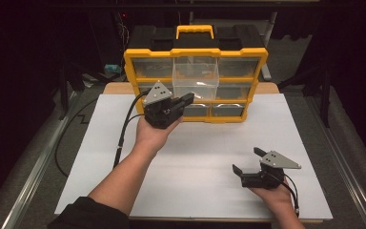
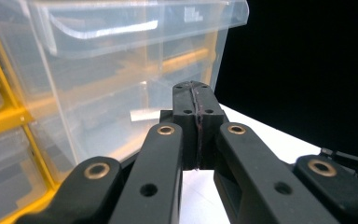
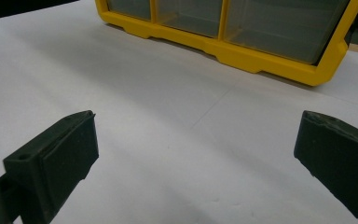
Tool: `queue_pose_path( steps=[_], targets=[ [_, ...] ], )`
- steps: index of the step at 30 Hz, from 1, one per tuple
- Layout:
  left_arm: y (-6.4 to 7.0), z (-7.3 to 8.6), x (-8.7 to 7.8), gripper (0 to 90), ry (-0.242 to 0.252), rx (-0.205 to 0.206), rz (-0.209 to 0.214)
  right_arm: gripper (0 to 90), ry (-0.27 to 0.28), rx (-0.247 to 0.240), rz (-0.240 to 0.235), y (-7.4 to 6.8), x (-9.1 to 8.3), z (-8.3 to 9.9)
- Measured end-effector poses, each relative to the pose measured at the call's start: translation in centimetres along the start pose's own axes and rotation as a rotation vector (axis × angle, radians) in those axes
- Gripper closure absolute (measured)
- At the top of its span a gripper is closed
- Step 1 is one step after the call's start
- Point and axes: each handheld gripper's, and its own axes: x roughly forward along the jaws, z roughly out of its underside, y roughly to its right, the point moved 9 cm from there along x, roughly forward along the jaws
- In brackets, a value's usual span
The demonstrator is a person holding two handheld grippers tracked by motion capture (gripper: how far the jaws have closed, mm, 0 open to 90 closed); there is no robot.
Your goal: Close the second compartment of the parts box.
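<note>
A yellow-framed organizer with clear drawers stands upright at the back of the white board. One clear drawer in its top middle is pulled out toward me. My left gripper is held at that drawer's lower left corner. In the left gripper view its jaws are pressed together with nothing visible between them, and the clear drawer is just behind and to the left. My right gripper rests open low over the board at the front right. Its jaws stand wide apart, facing the organizer's bottom rail.
The white board covers the table, with bare surface between the two grippers. A black cable trails from the left gripper off the board's left side. Metal rails run along both sides of the table, and the surroundings are dark.
</note>
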Motion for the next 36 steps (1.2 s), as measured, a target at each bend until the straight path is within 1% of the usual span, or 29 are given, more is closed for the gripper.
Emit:
queue_pose_path(
  steps=[6,13,19,36],
  targets=[
    [0.1,-0.6,0.6,89.9,0.009,-0.002,-0.002,0.1,0.003,0.002,-0.002,0.0,-0.1,0.0],
    [-0.2,-1.5,1.1,89.9,0.017,-0.003,-0.011,0.0,0.006,0.006,-0.004,0.1,-0.1,-0.1],
    [-0.3,-1.9,1.3,89.9,0.018,0.011,-0.02,0.1,0.004,0.005,-0.001,0.1,-0.1,0.0],
    [-1.9,-2.3,2.5,89.9,0.013,0.0,-0.057,0.1,0.007,0.001,-0.002,0.0,-0.1,-0.1]
  ],
)
